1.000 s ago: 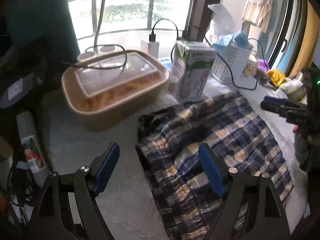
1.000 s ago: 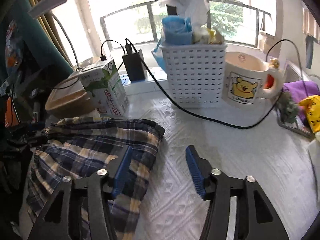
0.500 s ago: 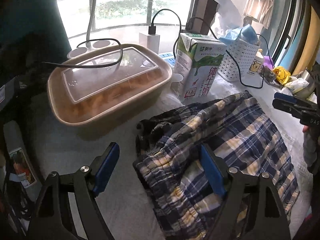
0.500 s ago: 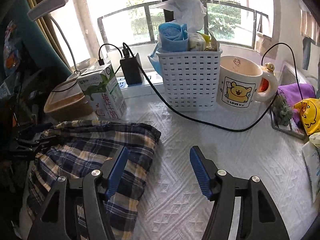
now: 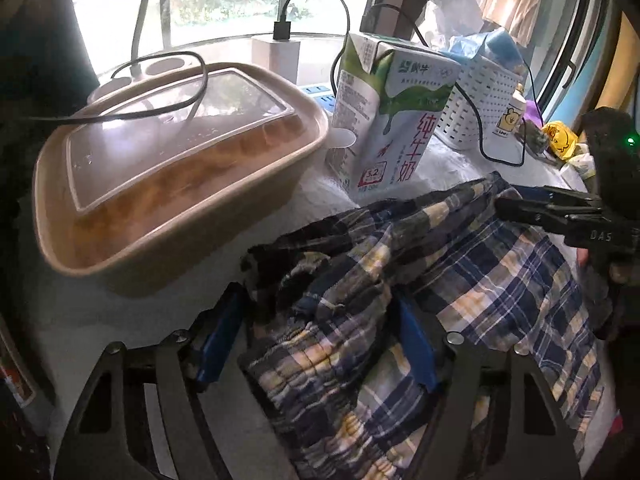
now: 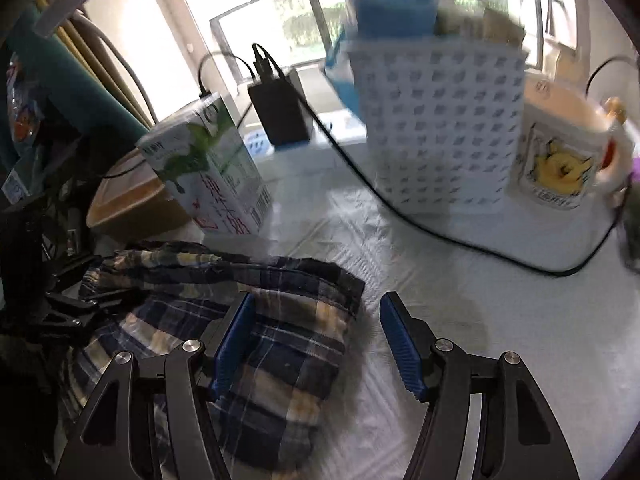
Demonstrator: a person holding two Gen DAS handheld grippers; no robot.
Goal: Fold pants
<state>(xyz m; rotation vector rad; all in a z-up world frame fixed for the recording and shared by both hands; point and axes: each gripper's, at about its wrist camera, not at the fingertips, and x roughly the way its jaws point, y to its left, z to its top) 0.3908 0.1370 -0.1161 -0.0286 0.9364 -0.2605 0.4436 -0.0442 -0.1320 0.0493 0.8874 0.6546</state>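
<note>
One mug (image 6: 560, 152), R view only

You see the pants (image 5: 460, 264) in navy, white and pale-yellow plaid at lower right. Your grippers' pads (image 6: 234, 346) are blue on black frames. The milk carton (image 5: 390, 124), upper centre, is white and green with red lettering; the tub (image 5: 224, 204) is beige; the mug (image 6: 560, 152) carries a yellow bear.
</note>
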